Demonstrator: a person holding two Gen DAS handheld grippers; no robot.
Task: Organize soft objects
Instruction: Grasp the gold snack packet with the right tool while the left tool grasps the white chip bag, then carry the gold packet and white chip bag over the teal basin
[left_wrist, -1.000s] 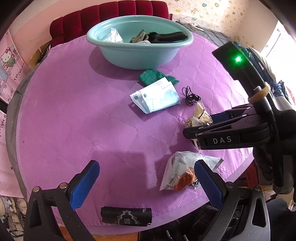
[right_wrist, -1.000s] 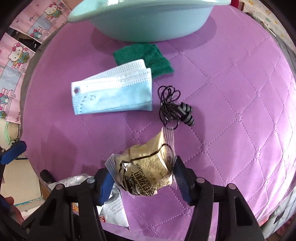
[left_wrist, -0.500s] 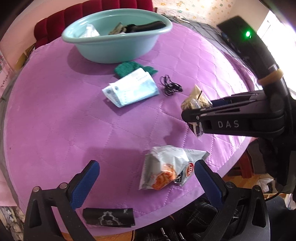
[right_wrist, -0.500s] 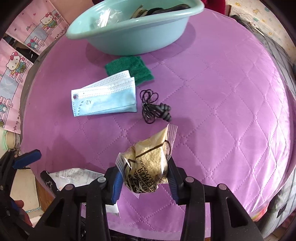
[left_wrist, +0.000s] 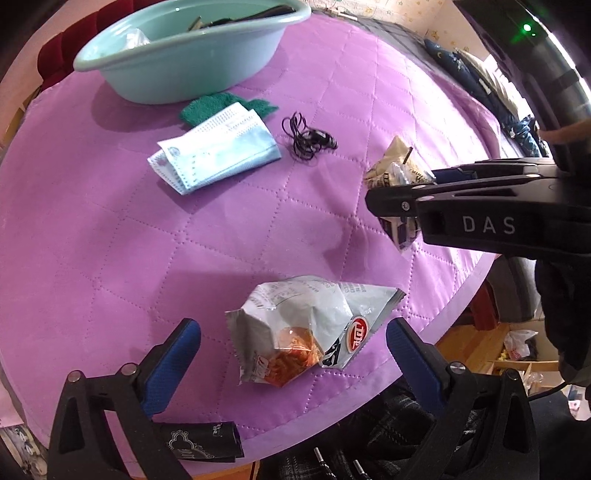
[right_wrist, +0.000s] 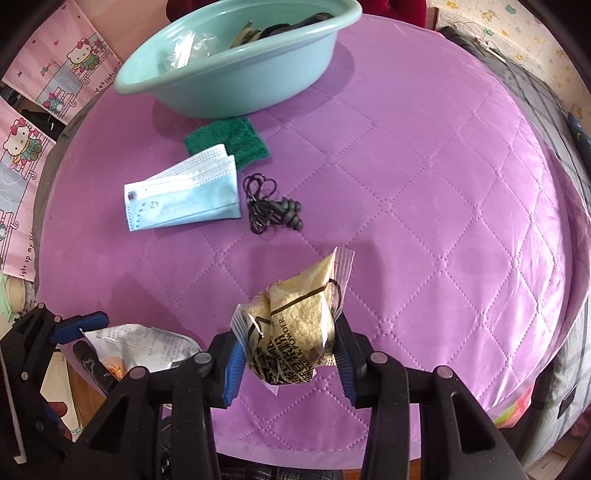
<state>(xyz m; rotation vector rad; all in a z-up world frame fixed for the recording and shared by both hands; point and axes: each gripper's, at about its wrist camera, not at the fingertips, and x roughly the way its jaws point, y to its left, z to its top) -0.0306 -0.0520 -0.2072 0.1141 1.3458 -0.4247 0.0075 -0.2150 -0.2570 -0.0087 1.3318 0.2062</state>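
A round table with a quilted purple cover (right_wrist: 406, 184). The right gripper (right_wrist: 290, 363) clenches a crumpled gold packet (right_wrist: 295, 332) above the near edge. The left gripper (left_wrist: 293, 350) hangs released, fingers either side of a silver snack bag (left_wrist: 299, 325) lying flat. At the far side stands a teal basin (right_wrist: 236, 74); face masks (right_wrist: 184, 192) lie between

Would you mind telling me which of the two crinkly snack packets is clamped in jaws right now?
The gold foil packet, pinched in the right gripper; the silver chip bag lies free on the purple cloth.
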